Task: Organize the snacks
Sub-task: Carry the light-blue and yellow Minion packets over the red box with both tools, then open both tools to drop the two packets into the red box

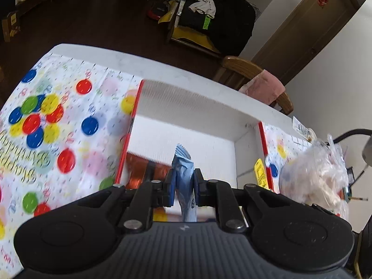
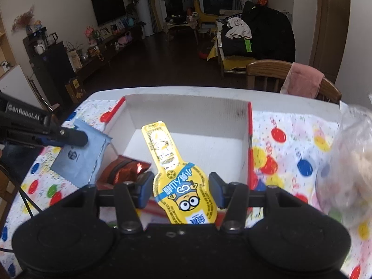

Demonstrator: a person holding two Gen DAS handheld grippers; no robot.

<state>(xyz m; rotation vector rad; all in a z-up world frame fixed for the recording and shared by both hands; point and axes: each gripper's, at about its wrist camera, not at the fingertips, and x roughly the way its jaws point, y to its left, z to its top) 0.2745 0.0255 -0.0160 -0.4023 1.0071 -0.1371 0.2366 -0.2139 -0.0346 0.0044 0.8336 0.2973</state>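
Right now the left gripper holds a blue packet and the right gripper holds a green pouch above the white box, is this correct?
Not quite: the pouch in the right gripper is yellow, not green, as the right wrist view shows. The left gripper does hold a blue packet, and both are above the white box.

A blue sachet (image 1: 183, 176) and yellow bottle-shaped pouch (image 2: 179, 181) hang above a white box (image 2: 186, 114) holding a red-brown packet (image 2: 121, 169).

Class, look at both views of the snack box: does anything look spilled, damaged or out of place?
Nothing is spilled or torn. Each hand-held gripper holds a snack over the white box: the left a blue packet, the right a yellow pouch. A red wrapper lies crumpled in the box's corner.
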